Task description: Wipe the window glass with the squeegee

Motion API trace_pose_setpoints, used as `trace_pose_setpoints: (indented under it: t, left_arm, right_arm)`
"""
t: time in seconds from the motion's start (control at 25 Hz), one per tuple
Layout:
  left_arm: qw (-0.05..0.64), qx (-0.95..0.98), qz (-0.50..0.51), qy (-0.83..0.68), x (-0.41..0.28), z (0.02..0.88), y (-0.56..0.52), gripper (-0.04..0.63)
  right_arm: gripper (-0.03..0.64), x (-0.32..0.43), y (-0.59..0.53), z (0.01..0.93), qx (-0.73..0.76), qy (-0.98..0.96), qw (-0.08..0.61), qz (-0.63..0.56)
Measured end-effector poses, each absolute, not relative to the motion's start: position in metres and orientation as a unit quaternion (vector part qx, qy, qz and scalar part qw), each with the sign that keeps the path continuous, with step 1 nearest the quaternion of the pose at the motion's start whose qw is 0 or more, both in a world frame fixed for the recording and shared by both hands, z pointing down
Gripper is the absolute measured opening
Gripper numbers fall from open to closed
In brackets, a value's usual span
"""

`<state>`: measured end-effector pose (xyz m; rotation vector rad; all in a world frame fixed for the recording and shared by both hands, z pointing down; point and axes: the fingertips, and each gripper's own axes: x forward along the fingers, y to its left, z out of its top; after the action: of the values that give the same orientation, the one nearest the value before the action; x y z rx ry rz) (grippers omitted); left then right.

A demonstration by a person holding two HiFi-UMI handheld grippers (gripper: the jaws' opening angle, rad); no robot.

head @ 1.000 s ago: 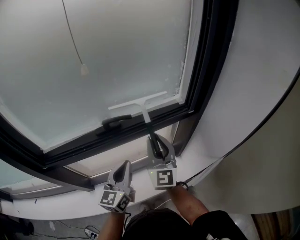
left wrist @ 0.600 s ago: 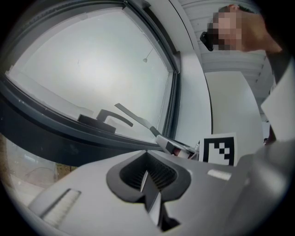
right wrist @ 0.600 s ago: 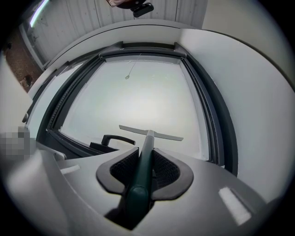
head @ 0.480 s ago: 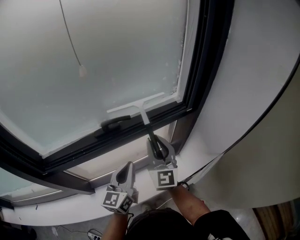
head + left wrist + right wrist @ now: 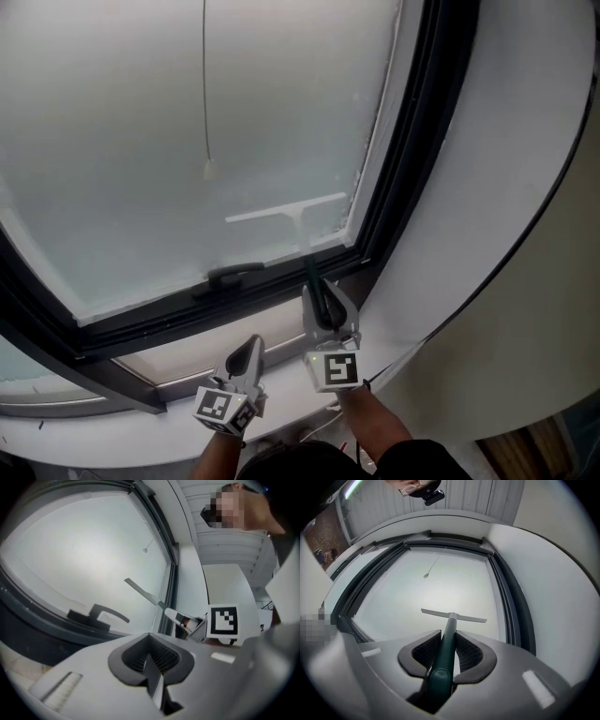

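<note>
Nearest the person, the left tool (image 5: 247,354) hangs low over the pale sill (image 5: 178,330). Its jaws are pressed together with nothing between them, so it plays no part here. Just beside it and a little higher, the right tool (image 5: 319,298) is clamped tight on the dark green handle of the squeegee (image 5: 292,214). The handle fills the gap between its jaws.

From that tool the squeegee runs straight ahead and upward, with its long axis in line with the jaws. The pale blade sits crosswise at the far end, roughly level. The blade looks to be lying on the window glass (image 5: 131,131) in the lower right part of the pane. It sits just above the bottom frame and its right tip is near the dark side frame (image 5: 417,141). The black window handle (image 5: 234,275) sits on the frame below and to the left of the blade.

Farther up the pane, a thin pull cord (image 5: 205,84) hangs down to a small bead, well left of the blade. I'd judge any coming stroke belongs to the right hand alone, with open glass above and to the left.
</note>
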<state>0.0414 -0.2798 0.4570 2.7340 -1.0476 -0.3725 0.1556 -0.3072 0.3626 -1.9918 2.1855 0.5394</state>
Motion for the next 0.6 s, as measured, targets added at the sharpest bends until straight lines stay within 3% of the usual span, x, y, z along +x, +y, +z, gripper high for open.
trace_pose_setpoints:
  t: [0.36, 0.6]
  left_arm:
    - [-0.007, 0.933, -0.15, -0.328, 0.079, 0.378, -0.314, -0.002]
    - [-0.034, 0.933, -0.173, -0.313, 0.114, 0.338, -0.326, -0.002]
  right_arm:
    - [0.098, 0.192, -0.333, 0.218, -0.639, 0.704, 0.133, 0.282]
    - [0.098, 0.209, -0.348, 0.14, -0.617, 0.691, 0.163, 0.339]
